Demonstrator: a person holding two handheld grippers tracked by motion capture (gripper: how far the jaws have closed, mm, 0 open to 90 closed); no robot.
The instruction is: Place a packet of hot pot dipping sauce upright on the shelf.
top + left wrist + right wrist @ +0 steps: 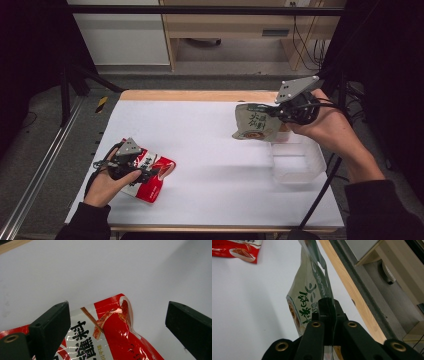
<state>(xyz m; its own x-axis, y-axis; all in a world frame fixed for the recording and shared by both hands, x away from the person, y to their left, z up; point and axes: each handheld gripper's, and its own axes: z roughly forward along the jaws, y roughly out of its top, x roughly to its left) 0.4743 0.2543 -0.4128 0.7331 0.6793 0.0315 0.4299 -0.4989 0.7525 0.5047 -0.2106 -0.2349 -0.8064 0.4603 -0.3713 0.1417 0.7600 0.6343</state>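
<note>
Your right gripper (272,111) is clamped on the edge of a green and beige pouch (254,123), holding it clear of the table in the upper right of the high view. In the right gripper view the two black jaws meet tight at the lower middle of the frame with the pouch's (308,300) thin edge pinched between them, and the pouch hangs edge-on above the white surface. Just below and right of the pouch in the high view sits a clear plastic tub (296,162), near the table's right side.

Your left gripper (150,172) rests at the lower left of the high view, over a red pouch (152,180) that lies flat on the white table (215,165). In the left gripper view its jaws stand wide apart, one at the lower left and one at the right edge, with the red pouch's (117,335) top corner lying between them and neither jaw pressing on it.

The two pouches are well apart, on opposite sides of the table.
</note>
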